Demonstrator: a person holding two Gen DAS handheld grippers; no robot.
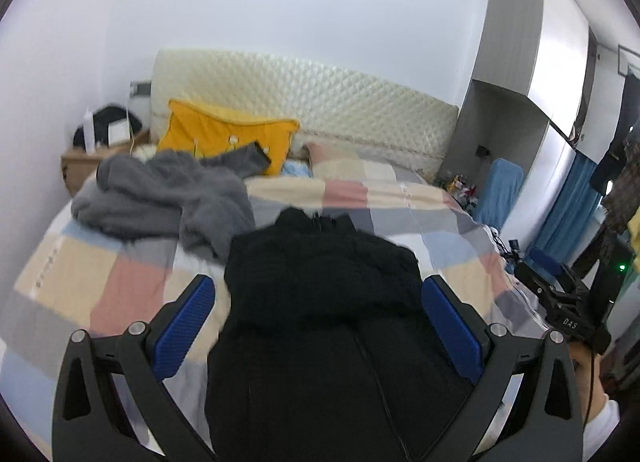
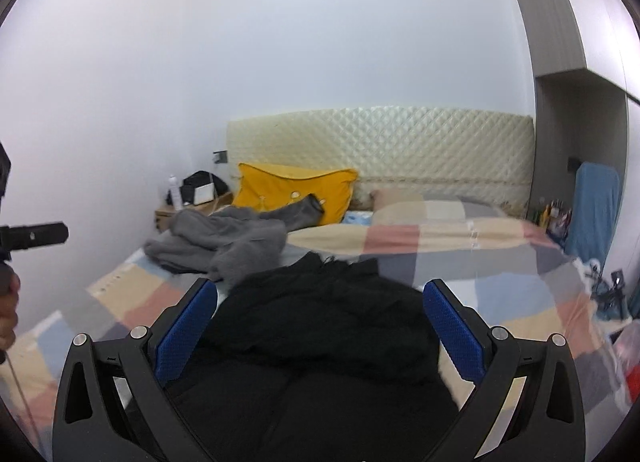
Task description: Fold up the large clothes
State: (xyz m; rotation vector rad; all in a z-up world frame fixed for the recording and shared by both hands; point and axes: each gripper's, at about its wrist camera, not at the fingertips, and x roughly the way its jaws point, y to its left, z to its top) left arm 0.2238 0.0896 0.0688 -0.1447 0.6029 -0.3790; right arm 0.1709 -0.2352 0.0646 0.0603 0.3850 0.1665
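Two hand-held grippers, left (image 1: 318, 326) and right (image 2: 320, 328), spread; black garment (image 1: 320, 302) between fingers.

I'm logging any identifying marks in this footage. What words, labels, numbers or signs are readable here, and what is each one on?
"DA5" (last character unsure): small light lettering on the right gripper body, seen at the left wrist view's edge.
Nothing readable on the black garment, gray garment or yellow pillow; the nightstand items are too blurred.
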